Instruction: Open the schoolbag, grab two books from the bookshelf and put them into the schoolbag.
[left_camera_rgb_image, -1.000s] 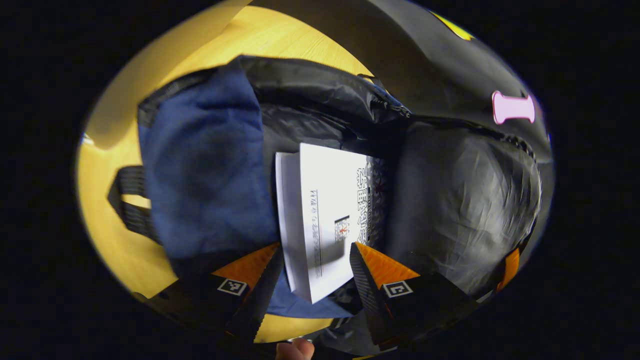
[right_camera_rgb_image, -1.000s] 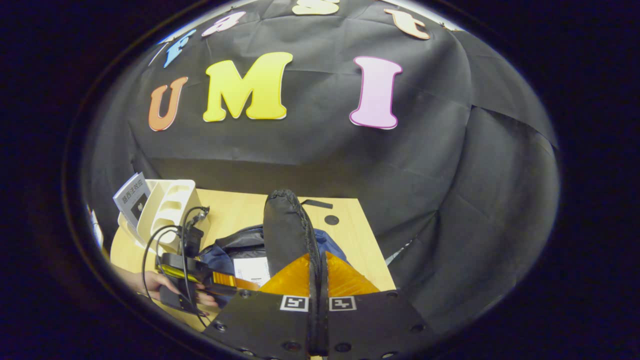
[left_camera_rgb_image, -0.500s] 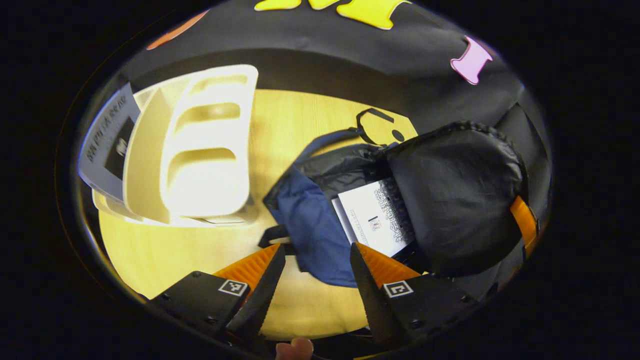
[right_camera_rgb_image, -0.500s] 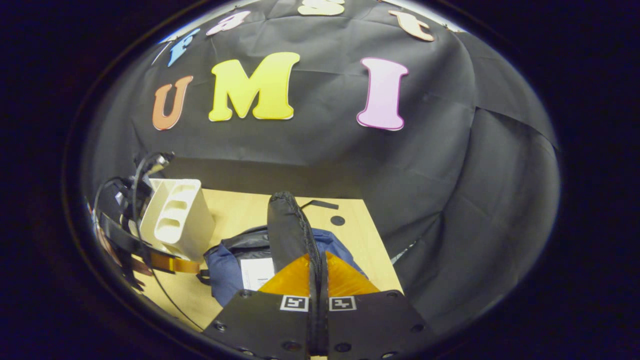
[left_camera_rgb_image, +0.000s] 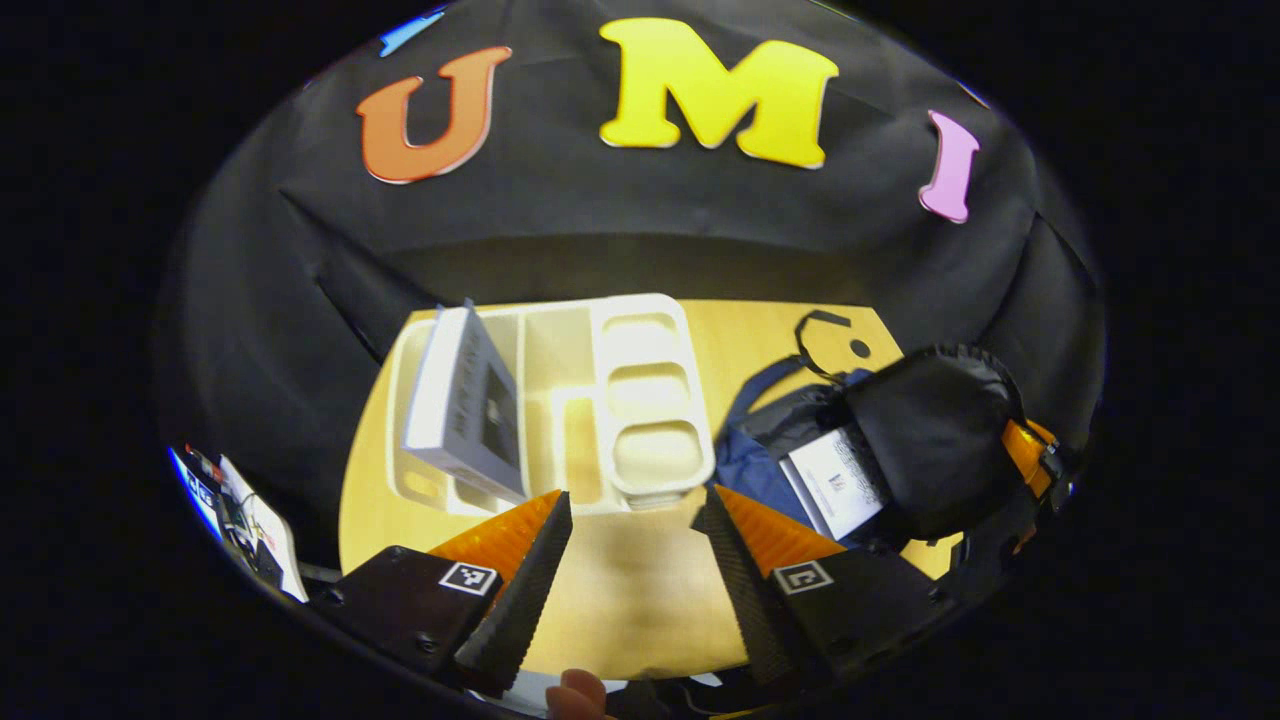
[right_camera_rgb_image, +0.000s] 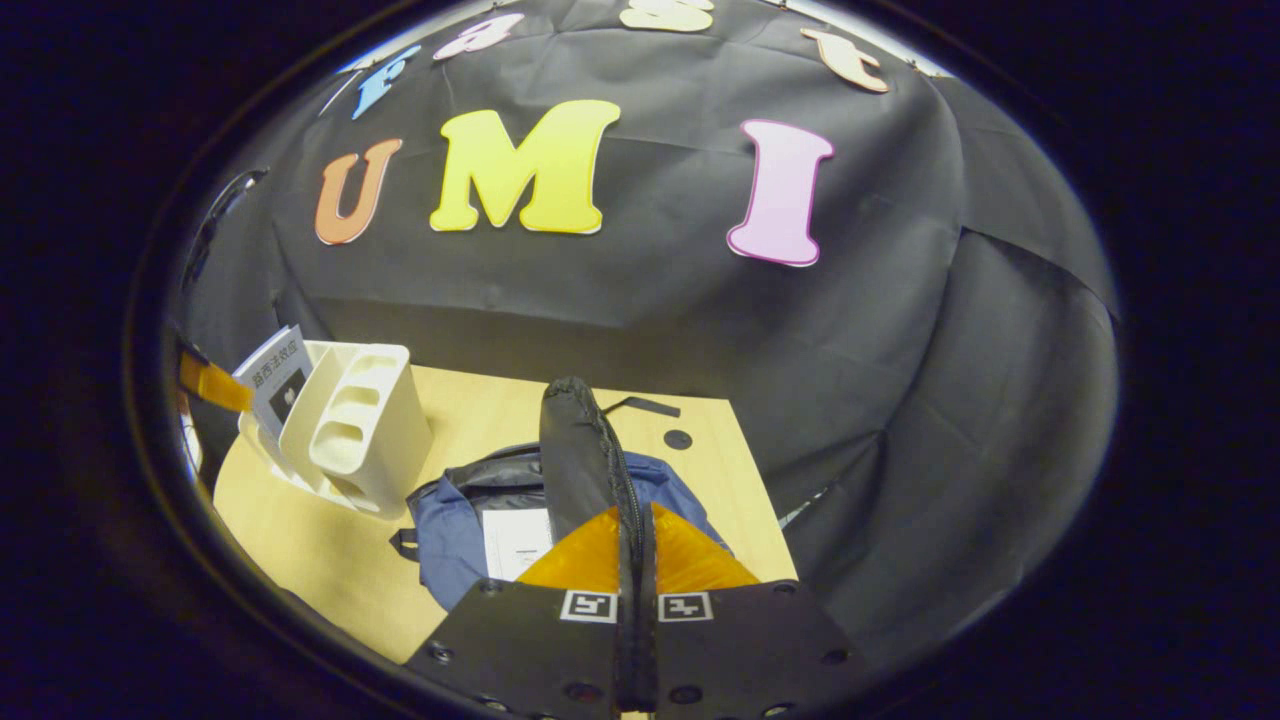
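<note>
- Left claw (left_camera_rgb_image: 625, 520) hangs open and empty over the surface (left_camera_rgb_image: 620, 600).
- The second book (left_camera_rgb_image: 462, 405) leans in the shelf (left_camera_rgb_image: 640, 400), ahead and slightly left of it; left claw is nearer.
- Right claw (right_camera_rgb_image: 635, 540) grips the bag (right_camera_rgb_image: 455, 530) flap (right_camera_rgb_image: 575, 450), holding it up; one book (right_camera_rgb_image: 517, 542) lies inside.

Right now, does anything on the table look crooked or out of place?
Only the book left in the white bookshelf: it leans at a tilt instead of standing straight. The schoolbag lies open with a book inside, its flap held up by the right gripper, as the task needs.
</note>
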